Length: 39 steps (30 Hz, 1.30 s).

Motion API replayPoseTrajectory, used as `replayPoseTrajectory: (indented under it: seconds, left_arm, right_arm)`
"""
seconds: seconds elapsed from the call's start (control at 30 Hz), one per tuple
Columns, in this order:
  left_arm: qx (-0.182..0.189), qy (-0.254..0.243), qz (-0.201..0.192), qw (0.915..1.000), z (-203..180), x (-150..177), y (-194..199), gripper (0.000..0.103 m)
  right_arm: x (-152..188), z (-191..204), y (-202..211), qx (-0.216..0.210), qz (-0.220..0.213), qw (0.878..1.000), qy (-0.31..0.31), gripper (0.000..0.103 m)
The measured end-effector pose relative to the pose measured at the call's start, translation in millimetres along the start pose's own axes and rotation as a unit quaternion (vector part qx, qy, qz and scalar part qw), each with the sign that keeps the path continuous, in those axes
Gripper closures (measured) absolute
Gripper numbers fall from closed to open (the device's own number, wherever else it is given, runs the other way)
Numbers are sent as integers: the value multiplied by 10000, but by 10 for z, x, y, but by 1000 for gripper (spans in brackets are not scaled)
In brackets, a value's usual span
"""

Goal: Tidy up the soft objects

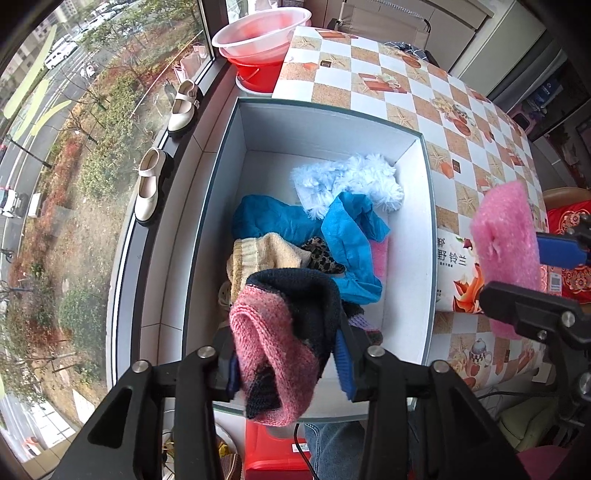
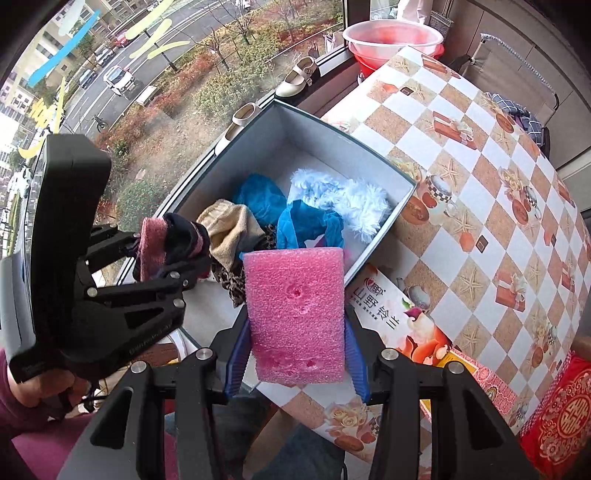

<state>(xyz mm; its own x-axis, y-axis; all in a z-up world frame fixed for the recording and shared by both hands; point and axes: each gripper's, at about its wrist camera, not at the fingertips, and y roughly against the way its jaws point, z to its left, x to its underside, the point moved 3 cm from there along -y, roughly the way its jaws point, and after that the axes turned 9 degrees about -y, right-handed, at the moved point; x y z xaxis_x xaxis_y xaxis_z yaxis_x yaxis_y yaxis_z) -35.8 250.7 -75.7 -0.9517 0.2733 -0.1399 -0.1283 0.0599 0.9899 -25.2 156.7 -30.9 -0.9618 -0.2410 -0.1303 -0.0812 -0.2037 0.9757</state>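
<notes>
A pink and dark knitted sock (image 1: 280, 354) sits between the fingers of my left gripper (image 1: 288, 369), above the near end of an open grey-rimmed box (image 1: 325, 125). The jaws stand apart and the sock looks loose between them. The box holds a fluffy white-blue item (image 1: 351, 181), blue cloth (image 1: 347, 236), a beige knit piece (image 1: 266, 254) and a leopard-print piece (image 1: 321, 254). My right gripper (image 2: 297, 332) is shut on a pink foam block (image 2: 295, 310), beside the box's right wall (image 2: 384, 229). The right wrist view shows the left gripper (image 2: 166, 254) with the sock (image 2: 173, 243).
The box stands between a window sill with two cream shoes (image 1: 149, 184) and a table under a chequered cloth (image 1: 406, 85). Pink and red basins (image 1: 258, 33) stand beyond it. A printed carton (image 2: 399, 314) and a red cushion (image 2: 561, 417) lie at the right.
</notes>
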Motion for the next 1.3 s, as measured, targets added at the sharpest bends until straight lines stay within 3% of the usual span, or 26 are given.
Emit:
replayPoseTrajectory:
  seconds: [0.07, 0.13, 0.2, 0.27, 0.47, 0.67, 1.13, 1.3]
  left_arm:
    - [2, 53, -108, 9999, 17, -38, 33, 39]
    - [-4, 126, -220, 9997, 43, -61, 85, 38]
    - [-152, 189, -259, 9994, 73, -74, 126, 30]
    - [-257, 235, -234, 9991, 100, -77, 138, 24]
    - [-85, 432, -137, 9989, 166, -69, 83, 24]
    - [-300, 450, 8, 9985, 154, -71, 28, 24]
    - [-280, 625, 188, 9975, 215, 42, -50, 24]
    - [-134, 646, -132, 9977, 216, 59, 34, 24]
  right_arm:
    - [-115, 3, 9, -64, -44, 9999, -109, 55]
    - [-200, -4, 27, -70, -115, 9998, -176, 47]
    - [-248, -2, 59, 7, -225, 9996, -185, 11]
    - [-269, -14, 106, 45, -364, 9991, -188, 1]
    - [-252, -49, 113, 120, -308, 9992, -243, 1]
    - [-221, -16, 91, 80, -219, 9995, -190, 1]
    - [-161, 23, 39, 117, -133, 9998, -83, 1]
    - [-139, 17, 15, 128, -116, 9998, -109, 1]
